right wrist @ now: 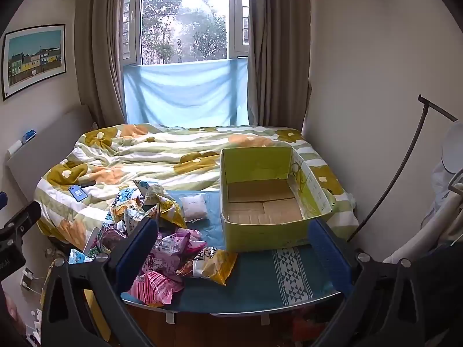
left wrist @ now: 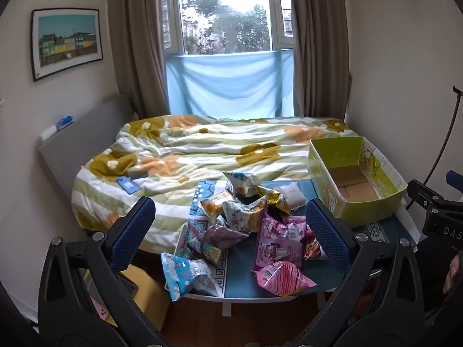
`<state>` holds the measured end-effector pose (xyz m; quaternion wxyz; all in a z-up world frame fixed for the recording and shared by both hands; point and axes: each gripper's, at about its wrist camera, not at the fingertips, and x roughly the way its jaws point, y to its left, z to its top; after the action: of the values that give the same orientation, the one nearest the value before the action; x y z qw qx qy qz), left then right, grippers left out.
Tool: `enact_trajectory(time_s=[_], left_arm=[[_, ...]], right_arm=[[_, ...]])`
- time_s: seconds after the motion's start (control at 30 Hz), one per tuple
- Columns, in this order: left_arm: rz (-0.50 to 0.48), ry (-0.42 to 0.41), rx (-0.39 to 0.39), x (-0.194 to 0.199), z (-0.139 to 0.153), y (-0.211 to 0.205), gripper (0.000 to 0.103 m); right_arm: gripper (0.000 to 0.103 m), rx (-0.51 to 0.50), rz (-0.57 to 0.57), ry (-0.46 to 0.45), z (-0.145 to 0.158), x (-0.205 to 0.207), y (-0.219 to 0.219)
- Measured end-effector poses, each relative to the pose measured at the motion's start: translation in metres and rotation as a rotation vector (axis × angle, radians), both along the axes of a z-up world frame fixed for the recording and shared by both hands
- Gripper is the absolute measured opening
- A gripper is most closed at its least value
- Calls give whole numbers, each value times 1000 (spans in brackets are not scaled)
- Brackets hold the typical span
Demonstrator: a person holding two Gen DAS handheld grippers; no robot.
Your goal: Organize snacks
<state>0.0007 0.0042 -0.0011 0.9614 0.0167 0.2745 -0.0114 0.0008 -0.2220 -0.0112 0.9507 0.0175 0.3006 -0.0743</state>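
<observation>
A heap of snack bags [left wrist: 246,219] lies on the left part of a low table with a teal cloth [left wrist: 260,284]. Among them are a pink striped bag [left wrist: 282,277], a purple-pink bag [left wrist: 279,241] and a light-blue bag [left wrist: 185,274]. An empty yellow-green cardboard box [right wrist: 266,199] stands on the right part of the table [right wrist: 254,289]. My left gripper [left wrist: 231,225] hovers open over the near edge, in front of the heap, holding nothing. My right gripper [right wrist: 231,248] is open too, facing the box, with a yellow bag [right wrist: 212,266] and the pink striped bag [right wrist: 157,287] below it.
Behind the table a bed with a flowered quilt [left wrist: 202,147] holds a blue phone [left wrist: 127,185]. A white packet [right wrist: 194,205] lies beside the box. Curtains and a window [left wrist: 225,14] close the back. A black stand rod [right wrist: 405,167] leans at right. Wooden floor [left wrist: 246,324] shows below.
</observation>
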Motion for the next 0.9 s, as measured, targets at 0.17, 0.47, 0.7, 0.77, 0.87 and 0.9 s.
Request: enact_trajectory(time_s=[0.17,0.47,0.7,0.77,0.87,0.9], left_arm=[[-13,-2,15,5,3,4,102],[-27,-6,11,7,-3,-9,102],[-18,4,25,12,-5,-12,102],[-16,8,23,13,-6,-14,102],[-16,14,11,15,-7,-14,102],[-14,15,10,16,-8,-14,102]], right_arm=[[103,22,15,-6,-3,0,0],[103,19,3,-10,-1,2,-2],[103,17,1,-11,0,5,-2],[103,16,0,-11,1,4,-2],[103,17,2,-8,-1,6,-2],[103,16,6,-5,-2,9,-1]])
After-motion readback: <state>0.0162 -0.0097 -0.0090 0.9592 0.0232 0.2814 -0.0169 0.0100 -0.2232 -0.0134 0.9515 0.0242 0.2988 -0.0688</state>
